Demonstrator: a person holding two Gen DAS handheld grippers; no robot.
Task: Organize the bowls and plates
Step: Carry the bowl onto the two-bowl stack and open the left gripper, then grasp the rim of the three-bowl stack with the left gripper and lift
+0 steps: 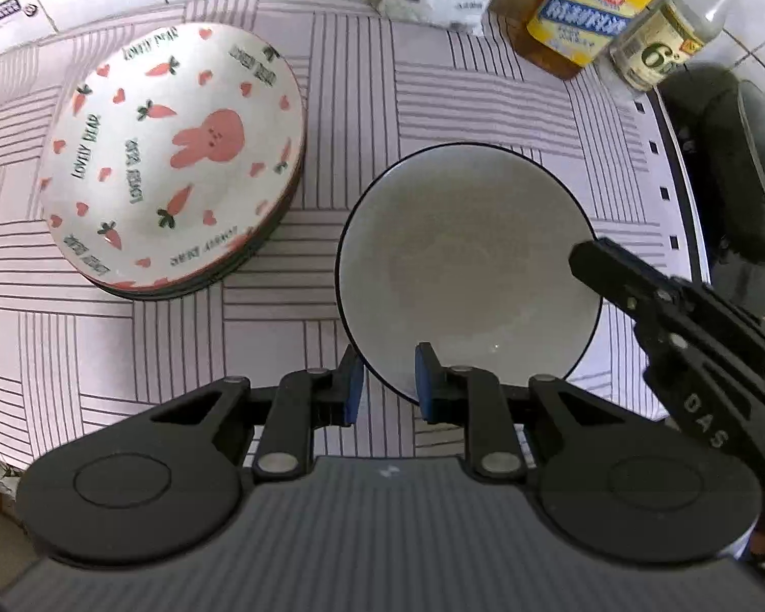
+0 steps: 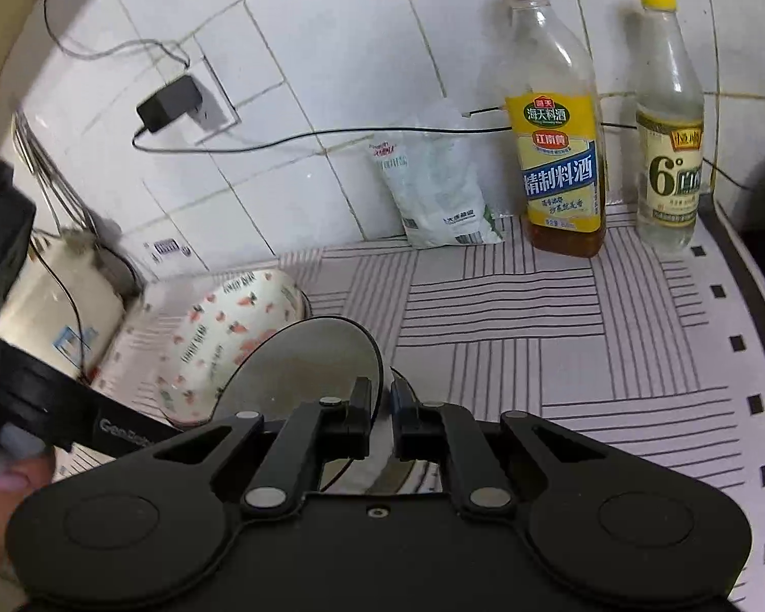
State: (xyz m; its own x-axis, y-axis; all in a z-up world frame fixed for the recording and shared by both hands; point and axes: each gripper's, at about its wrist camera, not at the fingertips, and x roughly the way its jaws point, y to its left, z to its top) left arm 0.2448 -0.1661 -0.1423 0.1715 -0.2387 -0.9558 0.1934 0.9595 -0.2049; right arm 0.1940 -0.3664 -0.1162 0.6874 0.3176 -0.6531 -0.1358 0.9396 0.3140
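Left claw [image 1: 388, 382] open, fingers straddling near rim of grey bowl [image 1: 466, 260] on bench [image 1: 484, 97]. Right claw [image 2: 381, 408] pinching same bowl's rim at its right side. Bunny plate stack [image 1: 173, 153] left of bowl, apart.

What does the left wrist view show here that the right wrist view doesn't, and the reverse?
Left wrist only: the rabbit picture inside the top plate, the plain bowl seen from above, and the left hand-held gripper open astride its near rim.
Right wrist only: a plugged-in charger on the wall, and the right hand-held gripper nearly shut around the bowl's rim.
Both: plate stack, bowl, striped mat, two bottles, white bag.
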